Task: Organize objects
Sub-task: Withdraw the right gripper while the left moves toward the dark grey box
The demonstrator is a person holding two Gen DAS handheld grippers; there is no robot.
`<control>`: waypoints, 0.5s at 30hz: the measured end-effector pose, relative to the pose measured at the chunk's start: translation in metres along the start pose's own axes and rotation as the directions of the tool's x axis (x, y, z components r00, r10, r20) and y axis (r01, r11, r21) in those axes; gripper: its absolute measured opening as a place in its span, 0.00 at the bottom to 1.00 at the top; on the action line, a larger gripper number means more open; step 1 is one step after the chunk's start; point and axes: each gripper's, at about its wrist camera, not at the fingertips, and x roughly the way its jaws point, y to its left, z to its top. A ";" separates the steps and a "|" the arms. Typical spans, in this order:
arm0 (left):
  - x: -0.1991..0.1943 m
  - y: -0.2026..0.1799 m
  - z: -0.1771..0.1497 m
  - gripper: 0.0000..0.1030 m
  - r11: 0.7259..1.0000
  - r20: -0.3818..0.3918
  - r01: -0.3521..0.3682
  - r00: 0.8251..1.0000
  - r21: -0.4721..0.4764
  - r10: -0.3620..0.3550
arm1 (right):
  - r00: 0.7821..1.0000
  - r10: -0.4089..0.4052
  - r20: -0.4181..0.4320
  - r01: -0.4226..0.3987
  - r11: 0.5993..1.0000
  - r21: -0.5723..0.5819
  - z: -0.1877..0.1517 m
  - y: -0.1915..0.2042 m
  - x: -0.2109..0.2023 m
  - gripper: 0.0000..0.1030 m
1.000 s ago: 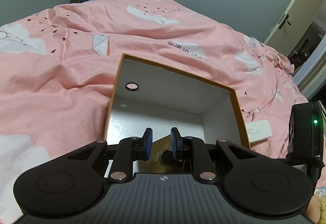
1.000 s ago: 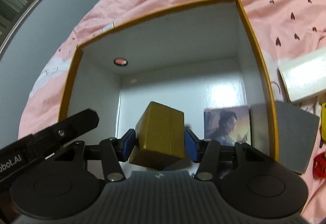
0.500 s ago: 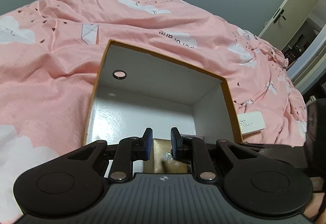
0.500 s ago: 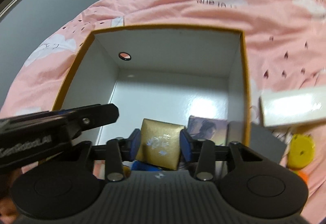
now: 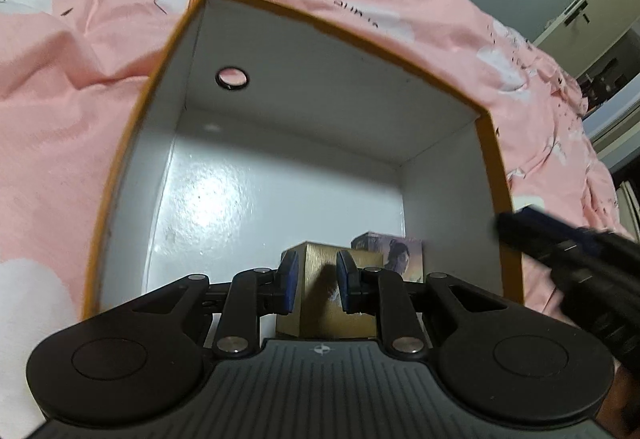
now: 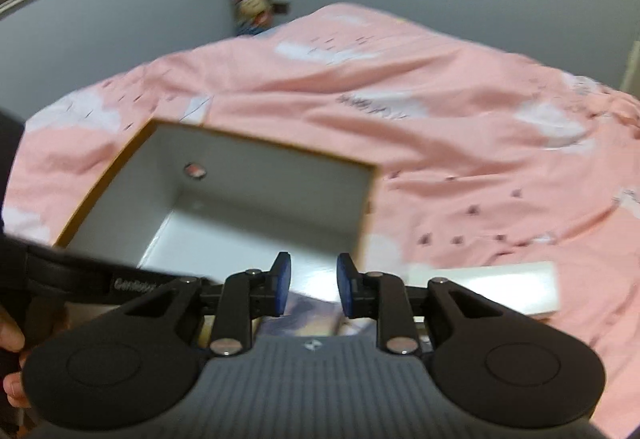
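Gold box (image 5: pixel 328 303) now free in carton (image 5: pixel 490 175) on pink bedspread (image 6: pixel 460 143); right hand-held gripper (image 6: pixel 312 289) closing, empty; left hand-held gripper (image 5: pixel 316 285) narrow, empty

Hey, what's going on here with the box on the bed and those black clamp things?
A person is tidying small things into an open white box with an orange rim, set on a pink bedspread, using a hand-held gripper in each hand. The left gripper points down at a gold box lying inside beside a picture card; its jaws are narrowly apart, not gripping. The right gripper is outside the box, its jaws closing on nothing.
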 end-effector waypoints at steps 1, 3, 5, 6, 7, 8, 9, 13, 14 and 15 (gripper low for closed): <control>0.002 0.000 -0.001 0.22 1.000 -0.008 0.002 1.000 -0.002 -0.002 | 1.000 -0.008 0.007 0.008 1.000 0.021 -0.001 -0.006 -0.003 0.26; 0.004 -0.001 -0.002 0.22 1.000 -0.015 -0.004 1.000 0.006 0.004 | 1.000 -0.008 0.010 0.007 0.997 0.071 -0.004 -0.018 -0.006 0.26; 0.004 -0.003 -0.002 0.22 1.000 -0.015 -0.006 1.000 0.016 0.007 | 1.000 0.001 0.005 -0.001 0.993 0.119 -0.008 -0.029 -0.007 0.27; 0.003 -0.004 -0.002 0.22 1.000 -0.020 -0.009 1.000 0.030 0.010 | 1.000 0.001 0.000 -0.001 0.991 0.137 -0.010 -0.033 -0.006 0.27; 0.003 -0.005 -0.002 0.22 0.999 -0.025 -0.014 1.000 0.049 0.015 | 1.000 -0.001 -0.004 0.002 0.988 0.154 -0.012 -0.036 -0.005 0.27; 0.003 -0.007 -0.002 0.22 0.997 -0.033 -0.020 0.999 0.068 0.023 | 1.000 -0.003 -0.008 0.005 0.986 0.169 -0.014 -0.039 -0.005 0.27; 0.002 -0.009 -0.002 0.22 0.996 -0.042 -0.027 0.999 0.086 0.031 | 1.000 -0.004 -0.010 0.006 0.983 0.182 -0.016 -0.041 -0.004 0.27; 0.004 -0.014 -0.002 0.23 0.994 -0.034 -0.040 0.998 0.106 0.044 | 1.000 0.010 -0.017 -0.006 0.975 0.224 -0.023 -0.050 -0.005 0.27; 0.003 -0.015 -0.003 0.23 0.992 -0.030 -0.045 0.998 0.115 0.049 | 1.000 0.012 -0.013 -0.008 0.973 0.229 -0.024 -0.051 -0.006 0.27; 0.002 -0.017 -0.004 0.23 0.991 -0.025 -0.052 0.998 0.123 0.055 | 1.000 0.013 -0.006 -0.011 0.972 0.236 -0.025 -0.053 -0.008 0.28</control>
